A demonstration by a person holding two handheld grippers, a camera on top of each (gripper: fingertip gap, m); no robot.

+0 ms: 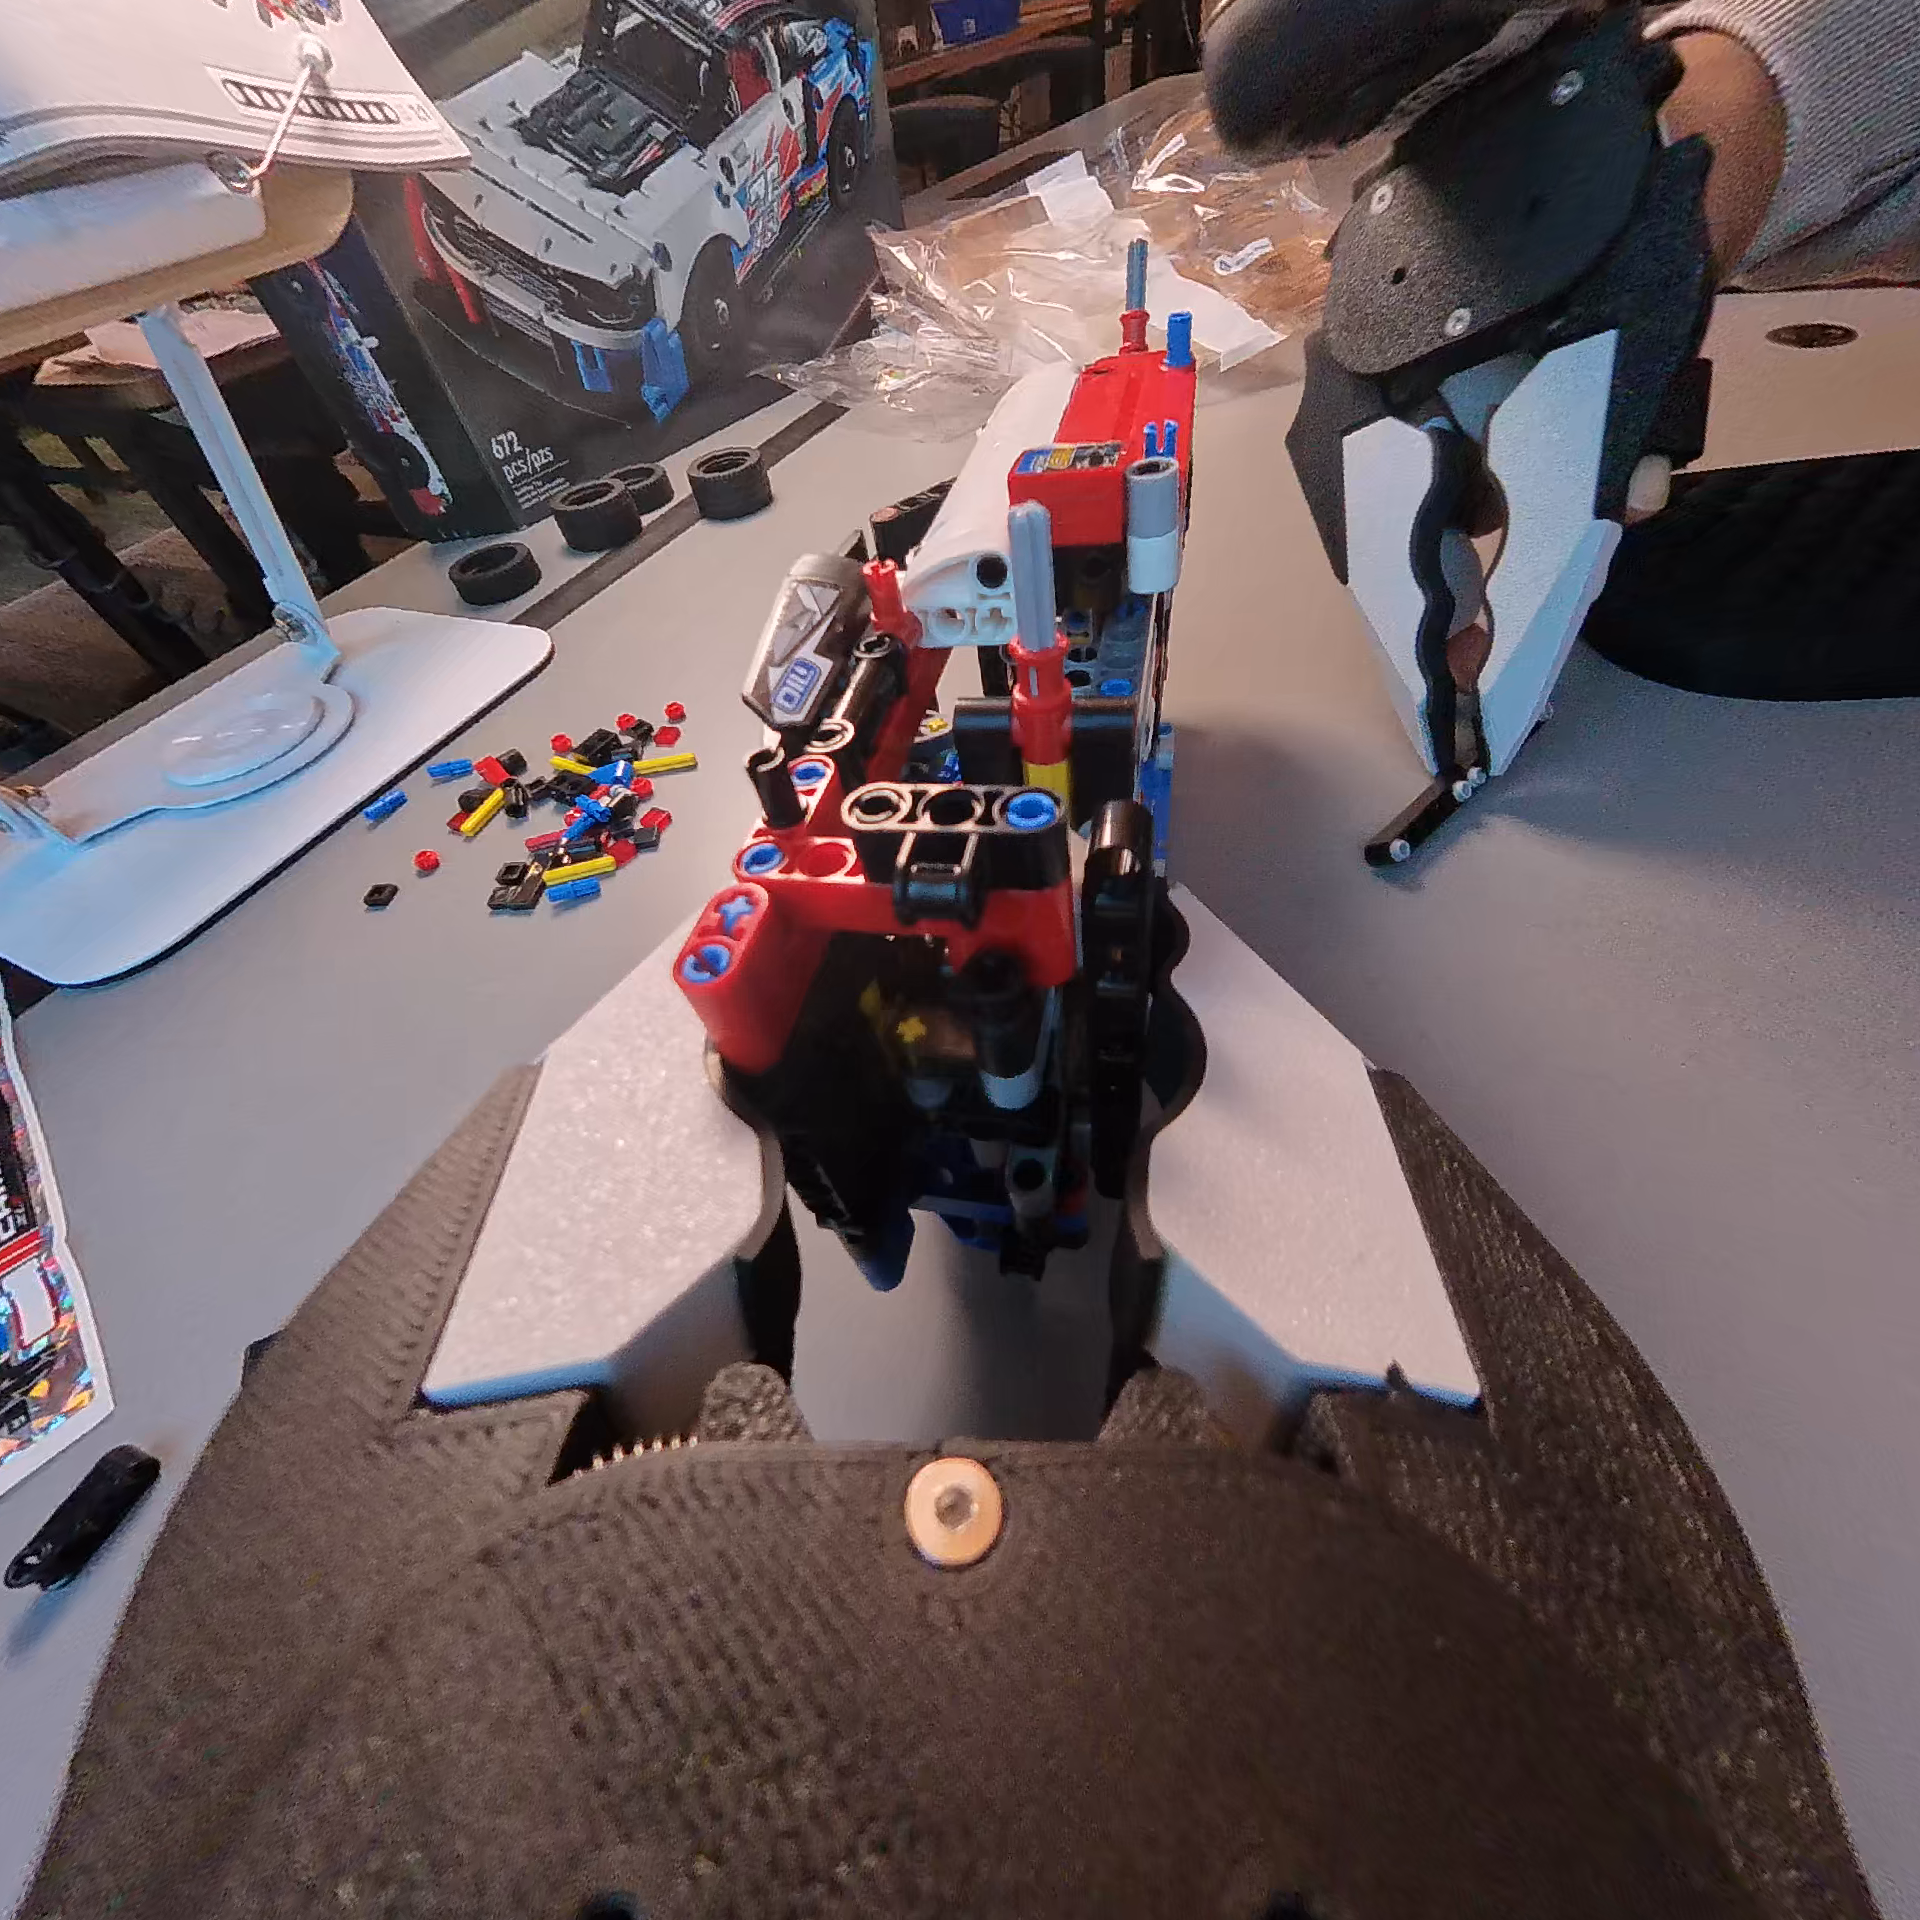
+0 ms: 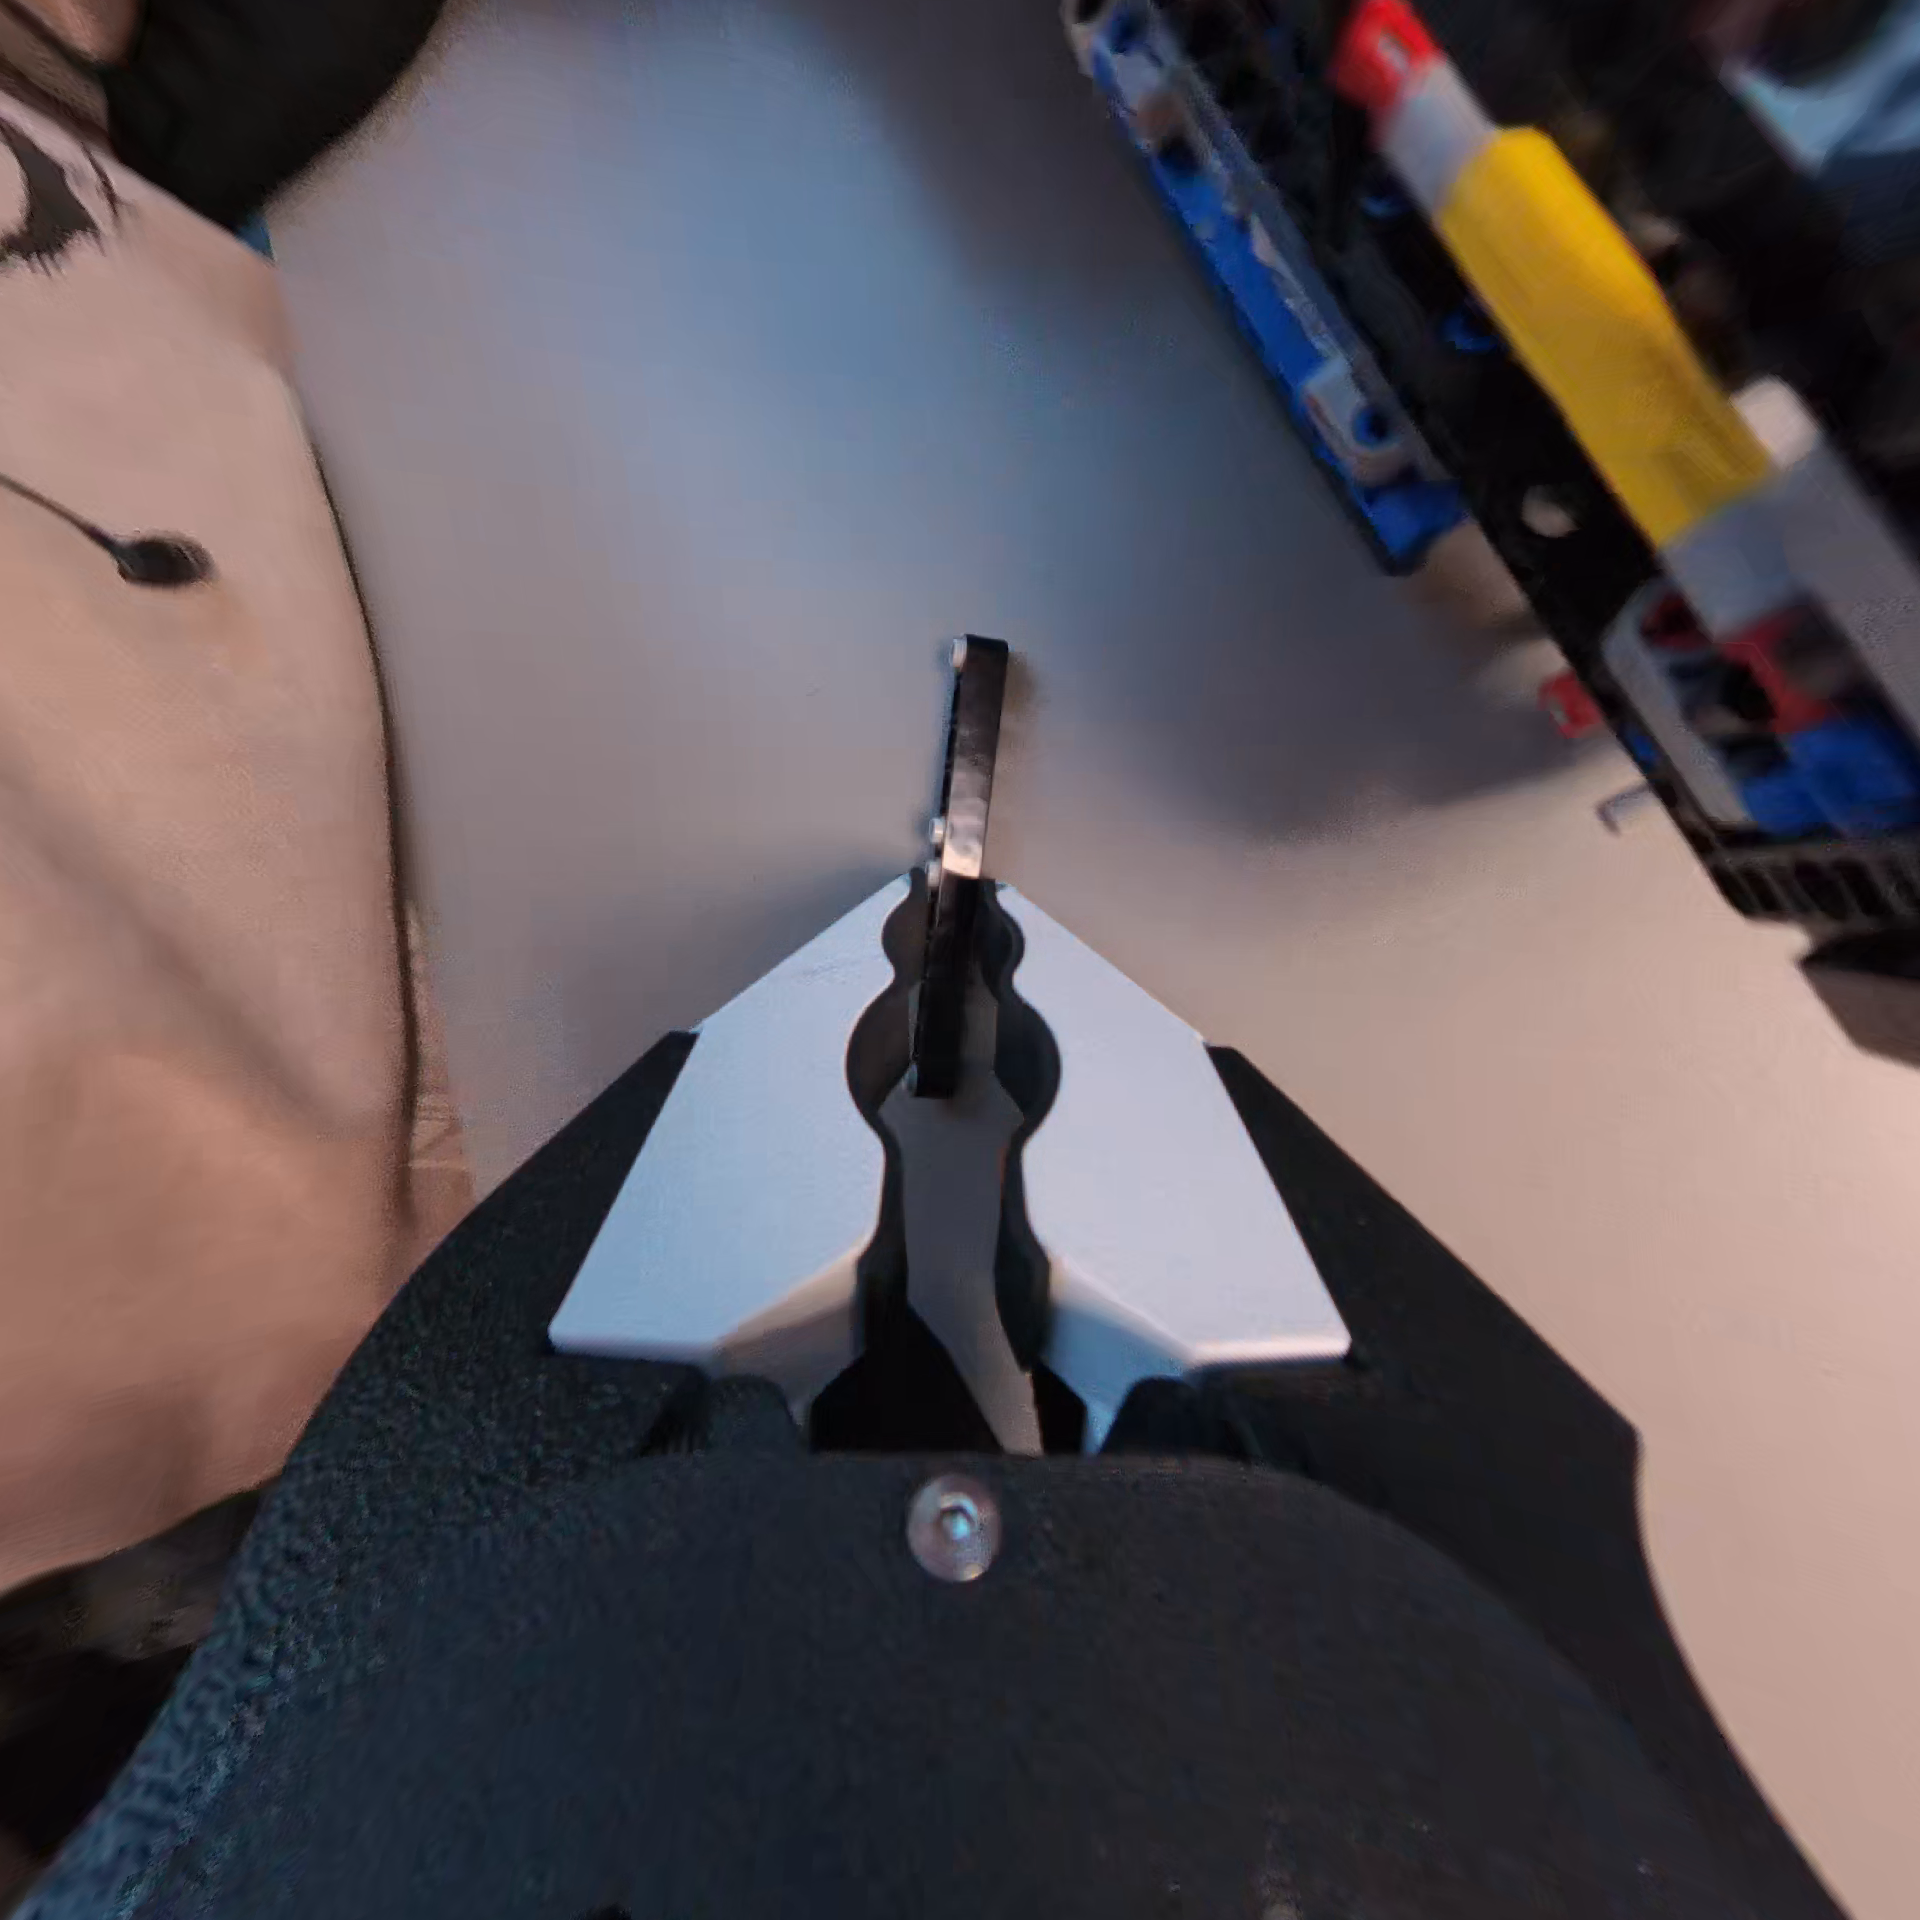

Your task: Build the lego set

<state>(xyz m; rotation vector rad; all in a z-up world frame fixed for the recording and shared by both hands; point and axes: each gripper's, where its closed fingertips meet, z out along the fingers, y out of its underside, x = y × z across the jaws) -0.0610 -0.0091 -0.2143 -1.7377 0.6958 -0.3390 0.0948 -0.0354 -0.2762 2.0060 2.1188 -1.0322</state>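
Observation:
My left gripper (image 1: 951,1060) is shut on the part-built Lego car (image 1: 966,831), a red, black, white and blue frame held upright off the grey table (image 1: 1558,1039). My right gripper (image 2: 956,894) is shut on a thin black beam (image 2: 971,769) with small grey pins on its side. In the left wrist view the right gripper (image 1: 1455,769) hangs to the right of the car, point down, with the black beam (image 1: 1418,821) sticking out at its tip just above the table. The car also shows at the upper right of the right wrist view (image 2: 1558,416).
A pile of small red, blue, yellow and black parts (image 1: 566,810) lies left of the car. Several black tyres (image 1: 623,509), the set's box (image 1: 644,229), a white booklet stand (image 1: 239,717) and empty plastic bags (image 1: 1039,270) stand behind. A sticker sheet (image 1: 42,1299) and a black part (image 1: 83,1517) lie at the left edge.

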